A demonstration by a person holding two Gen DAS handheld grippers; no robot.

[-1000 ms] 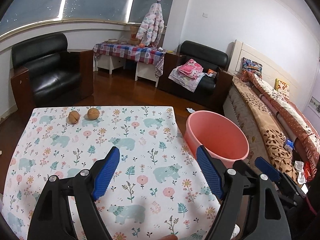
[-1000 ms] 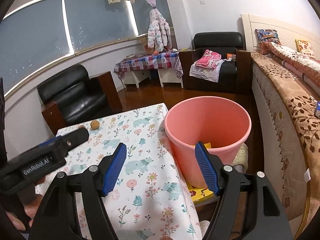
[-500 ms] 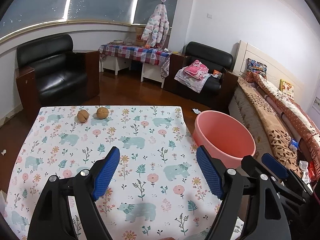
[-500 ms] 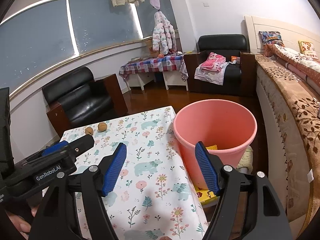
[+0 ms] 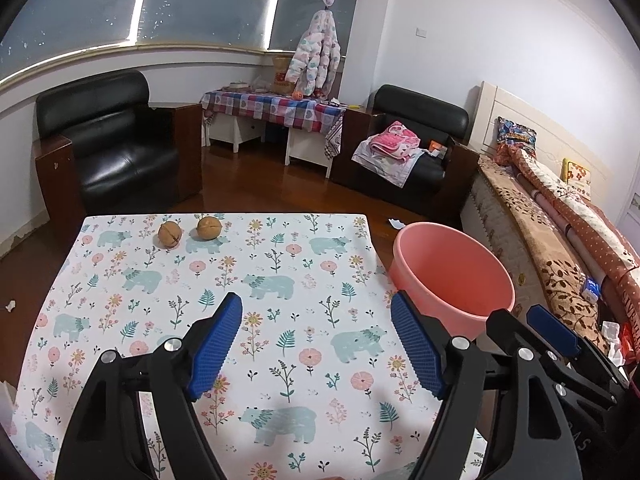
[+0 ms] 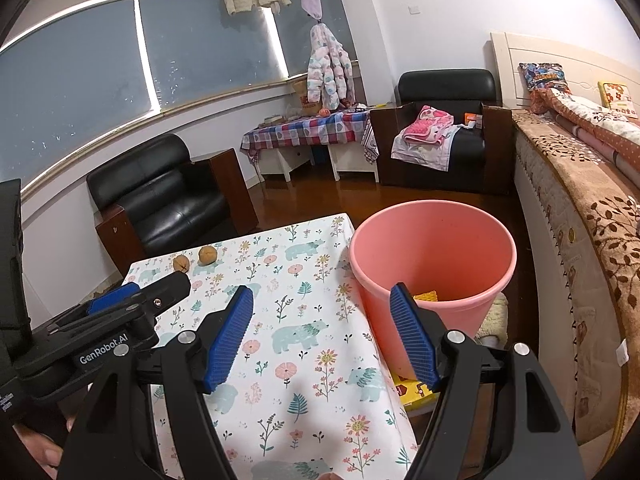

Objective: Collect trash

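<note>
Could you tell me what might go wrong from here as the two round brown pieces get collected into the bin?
The two walnut-like balls sit near the table's far edge; a nudge could roll them off. The pink bin stands beside the table, below its top, so a careless release may miss.

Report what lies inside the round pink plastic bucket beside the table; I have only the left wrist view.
Observer: A yellow piece lies low inside the pink plastic bucket; what it is I cannot tell.
Operator: Check the floor around the bucket.
Observer: A flat yellow printed item shows at the bucket's foot, on its near side.
Operator: Name anything else down there.
Observer: A cream fluffy thing lies beside the bucket's base, on the right.
</note>
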